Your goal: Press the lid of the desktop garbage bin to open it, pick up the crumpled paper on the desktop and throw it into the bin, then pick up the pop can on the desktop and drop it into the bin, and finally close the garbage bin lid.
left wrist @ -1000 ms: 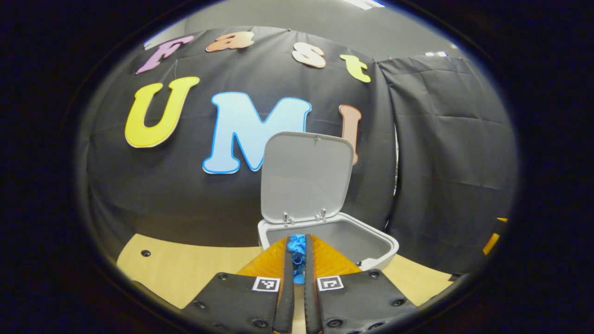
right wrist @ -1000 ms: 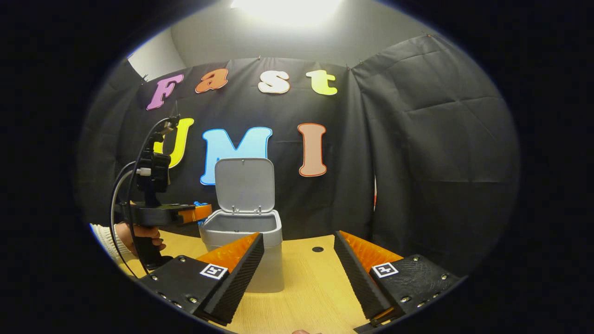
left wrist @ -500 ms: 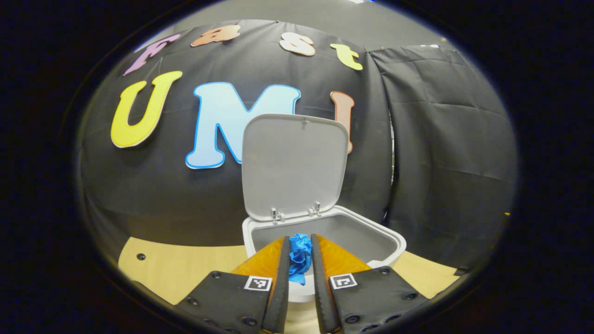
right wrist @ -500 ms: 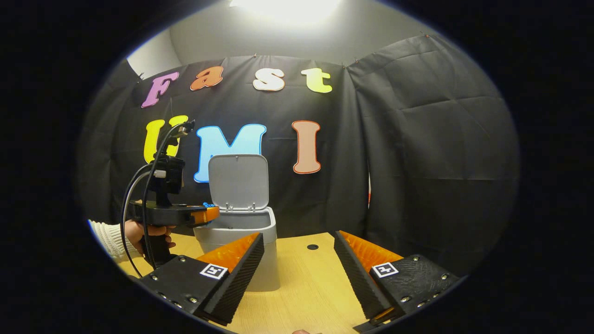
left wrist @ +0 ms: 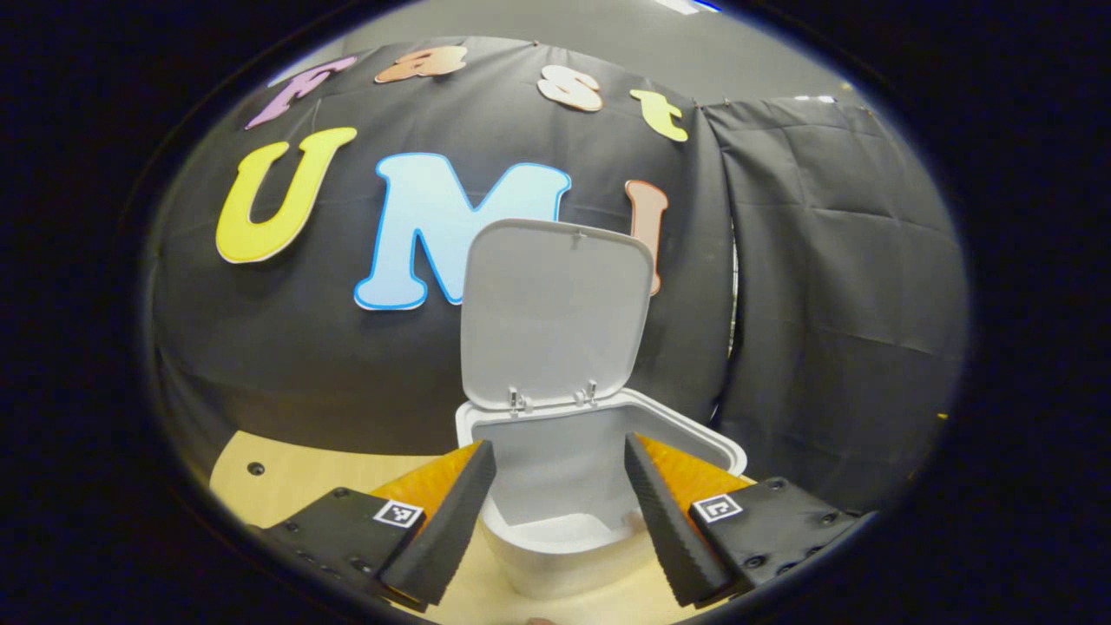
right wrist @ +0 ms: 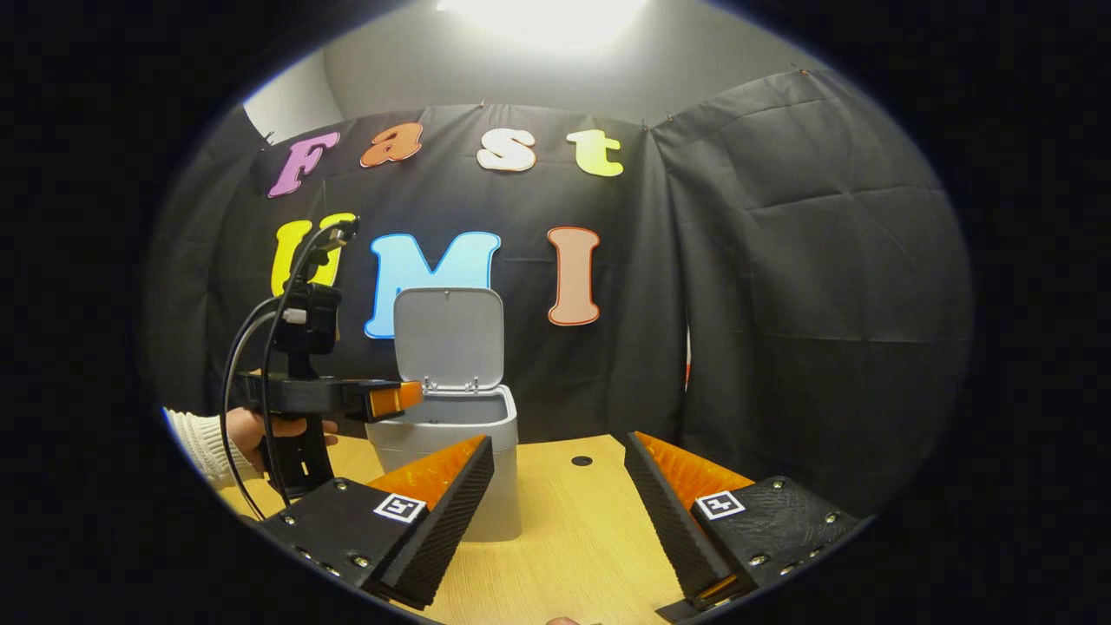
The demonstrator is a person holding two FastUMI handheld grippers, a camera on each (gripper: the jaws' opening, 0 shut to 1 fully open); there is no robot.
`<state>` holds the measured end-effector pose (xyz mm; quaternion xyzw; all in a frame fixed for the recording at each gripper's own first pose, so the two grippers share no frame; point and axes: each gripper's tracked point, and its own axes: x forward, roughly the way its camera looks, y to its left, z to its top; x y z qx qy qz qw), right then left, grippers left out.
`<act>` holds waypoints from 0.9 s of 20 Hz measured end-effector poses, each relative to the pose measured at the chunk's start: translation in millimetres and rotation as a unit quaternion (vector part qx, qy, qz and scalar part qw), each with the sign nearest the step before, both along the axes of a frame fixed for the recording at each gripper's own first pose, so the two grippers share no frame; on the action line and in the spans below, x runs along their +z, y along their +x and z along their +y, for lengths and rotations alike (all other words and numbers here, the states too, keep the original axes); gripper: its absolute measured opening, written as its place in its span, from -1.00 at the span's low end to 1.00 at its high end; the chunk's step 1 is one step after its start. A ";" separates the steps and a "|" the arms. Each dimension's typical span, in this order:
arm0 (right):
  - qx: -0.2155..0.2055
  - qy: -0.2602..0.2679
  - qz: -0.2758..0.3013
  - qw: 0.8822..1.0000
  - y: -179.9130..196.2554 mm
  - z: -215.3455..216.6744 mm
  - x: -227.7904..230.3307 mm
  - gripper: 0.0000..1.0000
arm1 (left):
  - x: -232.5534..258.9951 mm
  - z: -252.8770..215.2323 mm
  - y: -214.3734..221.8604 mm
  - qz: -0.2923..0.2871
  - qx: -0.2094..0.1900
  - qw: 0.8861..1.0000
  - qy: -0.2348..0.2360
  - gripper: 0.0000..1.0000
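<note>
crumpled paper gone; left hand-held gripper (left wrist: 555, 486) now spread over bin (left wrist: 599, 512).

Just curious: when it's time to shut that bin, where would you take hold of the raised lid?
Probably by the lid's free top edge, reached from above. It stands upright, hinged at the bin's back rim, so the top edge is farthest from the hinges and easiest to swing down.

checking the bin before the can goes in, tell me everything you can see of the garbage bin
The garbage bin is a small pale grey container, plastic by its look, with rounded corners and a thicker rim. Its lid stands open, nearly upright, on two small hinges at the back edge. It stands upright on the wooden desktop in front of the black cloth. The inside looks smooth; its bottom is hidden. The left gripper hangs open over the mouth, apparently not touching it.
</note>
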<state>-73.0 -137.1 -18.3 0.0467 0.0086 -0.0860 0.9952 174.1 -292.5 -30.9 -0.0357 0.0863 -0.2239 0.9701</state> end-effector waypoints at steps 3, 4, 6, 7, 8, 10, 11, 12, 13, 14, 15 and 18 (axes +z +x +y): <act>0.019 -0.004 -0.004 1.000 1.8 13.5 3.4 0.94 | 12.4 17.6 -17.2 -0.018 0.009 1.000 0.002 0.92; 0.028 -0.004 -0.005 1.000 2.1 20.3 3.7 0.94 | 16.1 25.9 -24.2 -0.025 0.014 1.000 0.004 0.92; 0.045 -0.004 -0.006 0.999 2.8 32.9 2.8 0.94 | 22.6 43.3 -39.6 -0.035 0.024 0.999 0.004 0.92; 0.053 -0.004 -0.007 0.999 4.3 39.4 3.7 0.95 | 24.8 53.5 -47.4 -0.039 0.031 0.999 0.004 0.92; 0.061 -0.004 -0.007 0.998 3.4 47.3 3.4 0.95 | 26.9 66.3 -56.4 -0.042 0.041 0.998 0.006 0.92; 0.077 -0.002 -0.006 0.997 4.3 62.9 3.4 0.94 | 29.7 88.4 -71.6 -0.047 0.058 0.997 0.006 0.92; 0.086 -0.001 -0.006 0.996 4.2 71.6 3.4 0.94 | 30.8 100.1 -80.0 -0.049 0.065 0.997 0.006 0.92; 0.096 0.000 -0.004 0.995 3.6 80.2 1.6 0.94 | 30.9 113.1 -88.5 -0.050 0.074 0.996 0.007 0.92; 0.105 0.001 0.000 0.995 3.8 88.9 0.2 0.94 | 30.2 124.0 -94.6 -0.050 0.081 0.995 0.009 0.92; 0.114 0.004 0.004 0.993 4.5 96.8 -1.1 0.94 | 30.0 136.6 -101.6 -0.049 0.090 0.995 0.011 0.92; 0.123 0.006 0.007 0.992 4.1 105.3 -2.3 0.94 | 28.7 148.3 -108.3 -0.048 0.097 0.994 0.011 0.90; 0.140 0.006 0.019 0.990 7.8 130.5 -10.0 0.95 | 27.1 185.7 -126.9 -0.046 0.120 0.992 0.007 0.92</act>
